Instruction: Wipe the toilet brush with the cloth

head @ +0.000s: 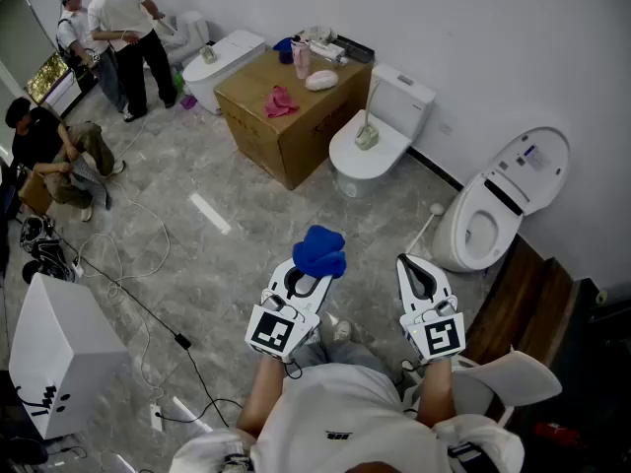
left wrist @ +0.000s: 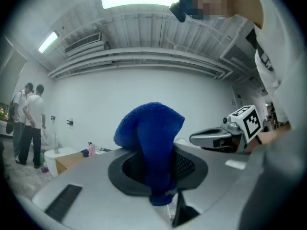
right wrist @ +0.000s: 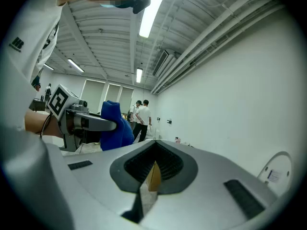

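Observation:
My left gripper (head: 306,270) is shut on a blue cloth (head: 320,251), which bunches up above its jaws; in the left gripper view the blue cloth (left wrist: 152,143) fills the middle. My right gripper (head: 415,265) is held beside it, jaws shut with nothing between them, as the right gripper view (right wrist: 152,175) shows. Both are held level in front of the person, above the floor. A toilet brush in its holder (head: 367,134) stands on the closed lid of a white toilet (head: 347,161), well beyond both grippers. A second white long-handled tool (head: 426,227) leans by the open toilet (head: 493,210).
A cardboard box (head: 296,131) carrying a pink rag (head: 279,101) and small items stands left of the closed toilet. Two people (head: 118,28) stand at the back left; one crouches (head: 54,151). Cables (head: 148,304) cross the floor near a white box (head: 54,348). A wooden board (head: 518,299) lies at the right.

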A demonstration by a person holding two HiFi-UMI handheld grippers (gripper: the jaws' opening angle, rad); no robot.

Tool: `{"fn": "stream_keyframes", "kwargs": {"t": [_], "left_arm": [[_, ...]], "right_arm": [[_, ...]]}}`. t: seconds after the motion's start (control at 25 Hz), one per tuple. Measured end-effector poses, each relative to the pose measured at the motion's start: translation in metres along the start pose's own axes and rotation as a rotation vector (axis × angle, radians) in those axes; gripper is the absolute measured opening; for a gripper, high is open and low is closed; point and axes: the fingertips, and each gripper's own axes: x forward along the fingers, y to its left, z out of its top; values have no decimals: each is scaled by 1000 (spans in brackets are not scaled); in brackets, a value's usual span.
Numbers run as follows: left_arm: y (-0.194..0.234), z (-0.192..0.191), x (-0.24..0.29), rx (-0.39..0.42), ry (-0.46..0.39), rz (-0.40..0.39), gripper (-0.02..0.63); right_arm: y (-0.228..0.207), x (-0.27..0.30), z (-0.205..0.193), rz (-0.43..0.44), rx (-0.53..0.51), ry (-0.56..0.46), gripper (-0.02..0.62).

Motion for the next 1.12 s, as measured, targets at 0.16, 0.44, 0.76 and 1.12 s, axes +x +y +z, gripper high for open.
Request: {"fn": "stream_keyframes", "kwargs": {"t": [0.16,0.44,0.76,1.12], "left_arm": [[4,-17,12,7,36,14,95],[-11,-24,50,64,66,7,95],[-2,-16,82,103,65,1,95],[42,-15,132,118,49,24,95]], "right_arm": [[-19,14,-6,-23,-7,14,-6],[-51,6,-21,3,29,-24,-5],[-70,20,-32,19,30,-25,-5],[-112,75,-45,18,17,4,-5]]}}
